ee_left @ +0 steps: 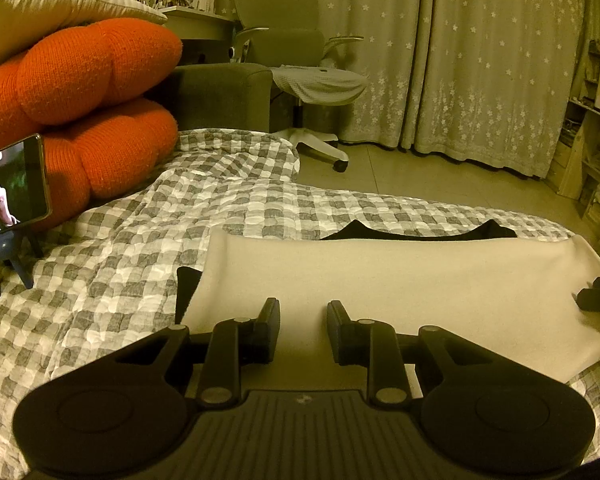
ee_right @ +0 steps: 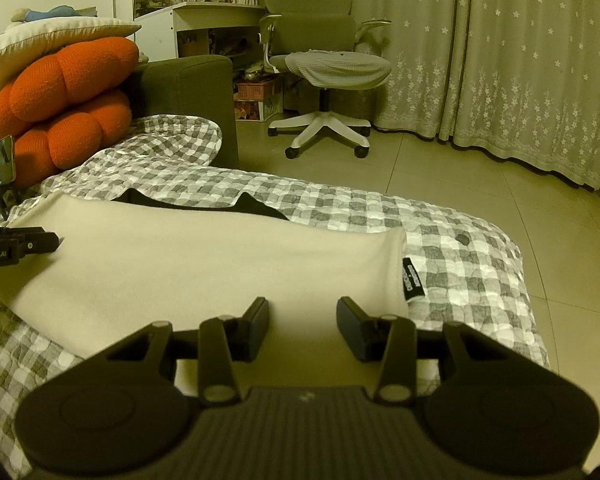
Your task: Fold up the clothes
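A cream garment (ee_left: 380,280) lies flat on a checked quilt (ee_left: 100,280), its long axis running side to side across both grippers' views, a black layer (ee_left: 416,231) peeking out along its far edge and at its left end. A small black label (ee_right: 414,280) sits at the garment's right edge, seen from the right wrist. The left gripper (ee_left: 303,322) hovers low over the near edge of the cloth with its fingers spread and nothing between them; the right gripper (ee_right: 302,320) does likewise near the garment's right end, its fingers also parted and empty (each gripper's tip shows at the margin of the other's view). To the left, two orange cushions (ee_left: 84,92) are stacked under a pale pillow (ee_left: 40,8), and a phone (ee_left: 12,188) with a lit screen stands on a small stand just beside them. Beyond the quilt are a dark sofa arm (ee_right: 188,88), an office chair (ee_right: 324,60), a desk (ee_right: 204,16) cluttered on top, and star-patterned curtains (ee_right: 520,60). A reddish basket (ee_right: 258,89) sits under the desk; its contents cannot be made out.
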Demonstrator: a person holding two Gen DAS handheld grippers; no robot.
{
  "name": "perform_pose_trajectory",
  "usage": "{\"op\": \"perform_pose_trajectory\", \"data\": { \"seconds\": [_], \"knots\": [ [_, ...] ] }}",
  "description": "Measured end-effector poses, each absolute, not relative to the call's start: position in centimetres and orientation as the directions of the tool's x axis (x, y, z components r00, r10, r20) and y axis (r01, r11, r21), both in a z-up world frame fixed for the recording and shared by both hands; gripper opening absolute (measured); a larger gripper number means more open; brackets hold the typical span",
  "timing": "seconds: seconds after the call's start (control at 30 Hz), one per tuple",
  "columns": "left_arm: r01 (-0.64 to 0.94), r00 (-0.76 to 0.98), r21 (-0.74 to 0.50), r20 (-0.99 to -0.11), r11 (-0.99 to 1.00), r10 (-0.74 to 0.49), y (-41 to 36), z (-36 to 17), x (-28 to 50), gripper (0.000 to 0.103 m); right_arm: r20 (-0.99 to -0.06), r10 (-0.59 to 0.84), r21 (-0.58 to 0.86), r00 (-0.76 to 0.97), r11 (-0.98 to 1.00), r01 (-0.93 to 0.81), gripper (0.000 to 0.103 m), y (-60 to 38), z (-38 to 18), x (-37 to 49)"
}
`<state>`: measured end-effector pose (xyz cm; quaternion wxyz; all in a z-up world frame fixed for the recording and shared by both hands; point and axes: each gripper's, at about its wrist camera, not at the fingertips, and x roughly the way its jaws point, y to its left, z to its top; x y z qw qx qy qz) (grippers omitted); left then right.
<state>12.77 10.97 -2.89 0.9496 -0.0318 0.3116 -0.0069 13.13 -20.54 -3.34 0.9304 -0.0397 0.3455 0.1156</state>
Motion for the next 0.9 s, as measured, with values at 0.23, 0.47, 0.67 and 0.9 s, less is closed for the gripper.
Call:
{"op": "perform_pose_trajectory", "data": {
  "seconds": [0.23,0.47,0.67,0.9],
  "knots": [
    [-0.007,0.805,-0.067,-0.592,0.998,-0.034,11.03,-2.90,12.80,0.025,-0.652,0.188,0.006,0.735,0.970,-0.242,0.040,-20.53,-3.34,13.08],
    [-0.006,0.805,-0.067,-0.592,0.998,-0.035,11.06,-2.92,12.85,0.025,-0.651,0.187,0.006,0.735,0.970,-0.242,0.040,-20.44,-3.31,13.06],
    [-0.007,0.804,-0.072,-0.593,0.997,-0.037,11.16,-2.94,12.88,0.026,-0.651,0.187,0.006,0.736,0.970,-0.242,0.040,-20.44,-3.30,13.03],
    [-0.006,0.804,-0.075,-0.593,0.997,-0.040,11.29,-2.91,12.84,0.026,-0.651,0.181,0.008,0.737,0.973,-0.232,0.040,-20.76,-3.27,13.22]
  ]
}}
